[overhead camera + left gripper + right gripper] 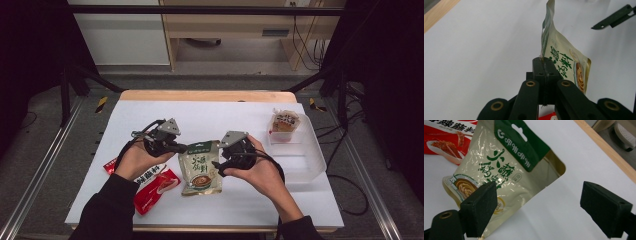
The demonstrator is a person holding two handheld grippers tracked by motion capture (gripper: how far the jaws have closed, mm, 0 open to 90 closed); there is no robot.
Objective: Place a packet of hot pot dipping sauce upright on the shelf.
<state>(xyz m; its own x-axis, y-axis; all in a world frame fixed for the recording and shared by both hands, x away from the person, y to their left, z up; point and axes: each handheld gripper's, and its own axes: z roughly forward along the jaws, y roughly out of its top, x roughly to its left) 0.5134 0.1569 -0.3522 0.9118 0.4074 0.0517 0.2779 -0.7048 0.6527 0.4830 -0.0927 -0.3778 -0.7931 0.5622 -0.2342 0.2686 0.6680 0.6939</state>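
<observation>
A cream pouch with a green top strip [201, 170] is at the middle of the white table [240, 117]. My left gripper [184, 148] is shut on the pouch's top left corner. In the left gripper view the jaws [544, 62] pinch the edge of the pouch [565, 63], which hangs edge-on in front of them. My right gripper [220, 163] is at the pouch's right side, open. In the right gripper view its jaws [541, 207] stand wide apart; the pouch [499, 167] lies behind the left pad [480, 207], and nothing is between the pads.
A red snack packet [156, 187] lies left of the pouch, under my left forearm, also the red packet [446, 137]. A clear plastic bin [305, 160] at the table's right edge holds a small packet [284, 122]. The table's wooden far edge [207, 95] runs behind.
</observation>
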